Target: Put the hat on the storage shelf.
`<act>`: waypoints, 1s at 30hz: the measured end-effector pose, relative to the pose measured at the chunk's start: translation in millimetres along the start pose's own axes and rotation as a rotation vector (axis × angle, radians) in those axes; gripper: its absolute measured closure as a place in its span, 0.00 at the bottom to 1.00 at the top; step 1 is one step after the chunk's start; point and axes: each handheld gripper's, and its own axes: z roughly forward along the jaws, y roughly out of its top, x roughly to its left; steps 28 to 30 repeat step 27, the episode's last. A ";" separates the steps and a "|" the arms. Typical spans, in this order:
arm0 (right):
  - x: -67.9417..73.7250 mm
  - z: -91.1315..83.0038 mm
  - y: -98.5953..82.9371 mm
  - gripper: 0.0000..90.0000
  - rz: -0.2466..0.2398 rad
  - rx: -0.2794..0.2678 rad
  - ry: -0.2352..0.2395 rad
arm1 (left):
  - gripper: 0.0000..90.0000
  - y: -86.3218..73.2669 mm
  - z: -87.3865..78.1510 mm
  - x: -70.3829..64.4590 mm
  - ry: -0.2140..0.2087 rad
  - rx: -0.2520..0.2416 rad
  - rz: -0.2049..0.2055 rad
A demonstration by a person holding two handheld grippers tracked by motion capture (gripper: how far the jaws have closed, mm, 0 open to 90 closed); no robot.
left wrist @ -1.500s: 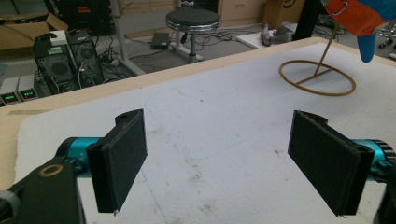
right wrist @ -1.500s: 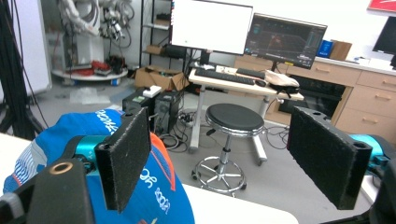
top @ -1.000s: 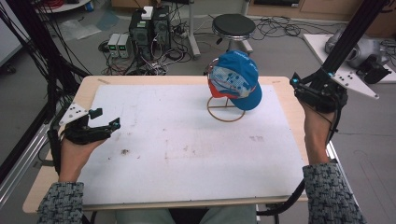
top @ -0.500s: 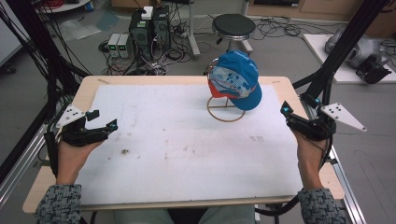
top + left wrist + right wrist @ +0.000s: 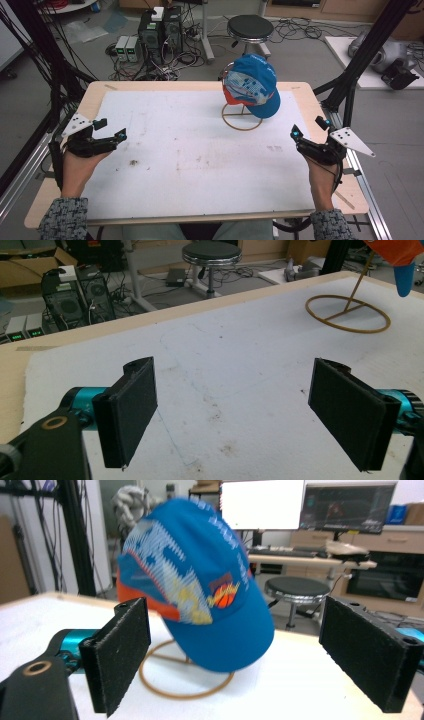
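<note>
- High view: a blue cap [image 5: 252,87] sits on a wire stand [image 5: 242,117] at the far middle of the table [image 5: 310,95]. The left gripper [image 5: 112,138] rests at the left edge, the right gripper [image 5: 310,134] near the right edge; both are well apart from the cap.
- Left gripper view: jaws wide open and empty over the stained white mat [image 5: 225,370]; the stand's ring lies far right.
- Right gripper view: jaws wide open and empty, aimed at the cap. Risk: the stand looks light, so a sideways pull on the cap could tip or drag it.
</note>
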 end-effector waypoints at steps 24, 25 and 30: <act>10.1 12.6 -53.4 0.13 -0.048 0.166 0.058 | 0.22 0.1 7.3 -4.4 -0.016 0.009 0.009; 9.8 12.5 -53.3 0.13 -0.048 0.168 0.057 | 0.22 -0.1 7.4 -4.4 -0.016 0.010 0.009; 9.1 12.6 -53.3 0.13 -0.053 0.169 0.050 | 0.22 -0.2 7.8 -3.7 -0.014 0.010 0.007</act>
